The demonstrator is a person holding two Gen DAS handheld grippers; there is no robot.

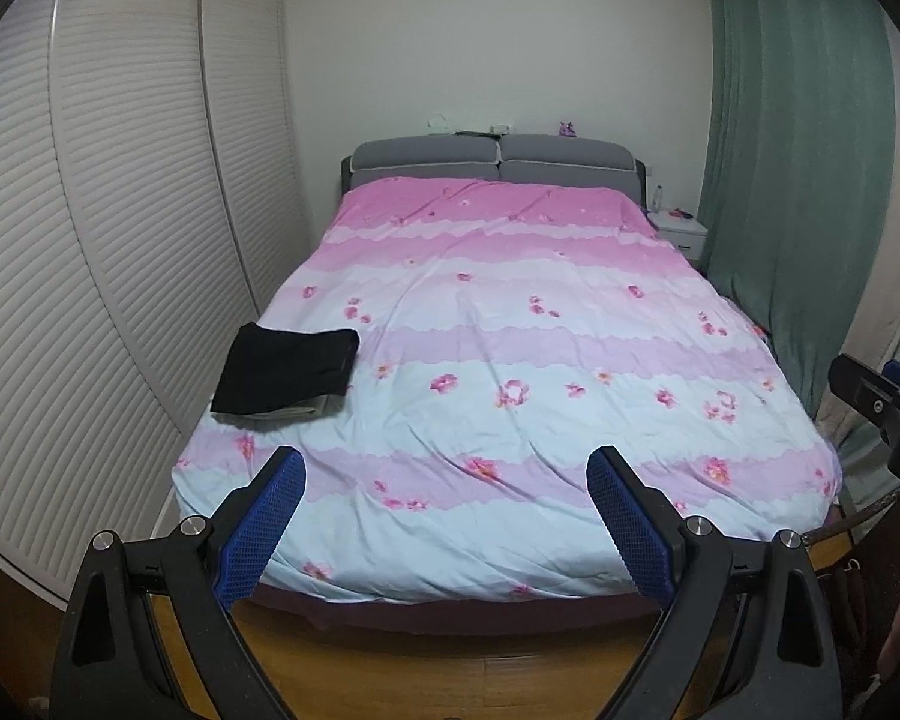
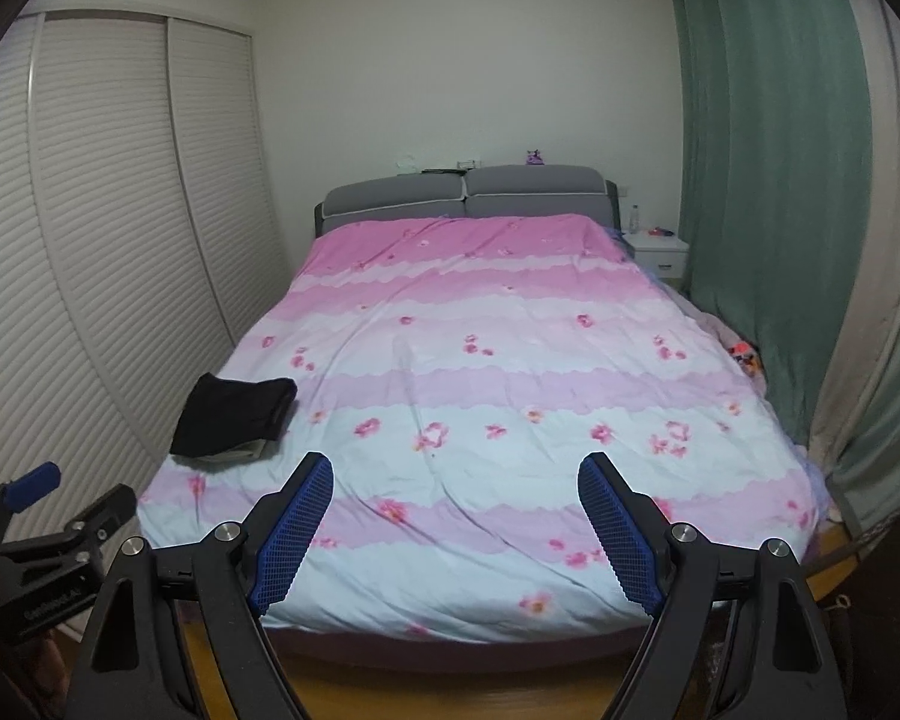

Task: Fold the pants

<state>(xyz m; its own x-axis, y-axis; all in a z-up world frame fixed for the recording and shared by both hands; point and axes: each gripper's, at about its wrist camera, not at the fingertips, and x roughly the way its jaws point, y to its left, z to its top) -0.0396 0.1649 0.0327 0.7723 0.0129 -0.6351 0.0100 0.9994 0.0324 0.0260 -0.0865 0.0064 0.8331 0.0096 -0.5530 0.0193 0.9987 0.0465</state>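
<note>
Left claw (image 1: 444,468): jaws spread wide, nothing between the blue pads (image 1: 258,534). It is held above the wooden floor (image 1: 390,672) at the foot of the bed (image 1: 510,360), pointing along the bed toward the headboard (image 1: 492,162).

Right claw (image 2: 456,474): jaws likewise spread wide and holding nothing, blue pads (image 2: 618,534) facing each other across the gap. It is also held off the foot of the bed, to the right of the left claw; the left claw's body appears at the lower left edge of the right wrist view.

Pants (image 1: 288,372): black, already folded into a flat rectangle, lying on the bed near its left edge, in the nearer half. They rest on top of a pale folded item (image 1: 282,411), whose edge shows beneath the near side. Both claws are well apart from the pants.

Bed: covered by a quilt (image 2: 510,390) in pink, lilac and pale blue bands with flower prints.

Surroundings: white louvred wardrobe doors (image 1: 120,210) run along the left side; a white nightstand (image 1: 681,234) and green curtains (image 1: 798,180) stand to the right.
</note>
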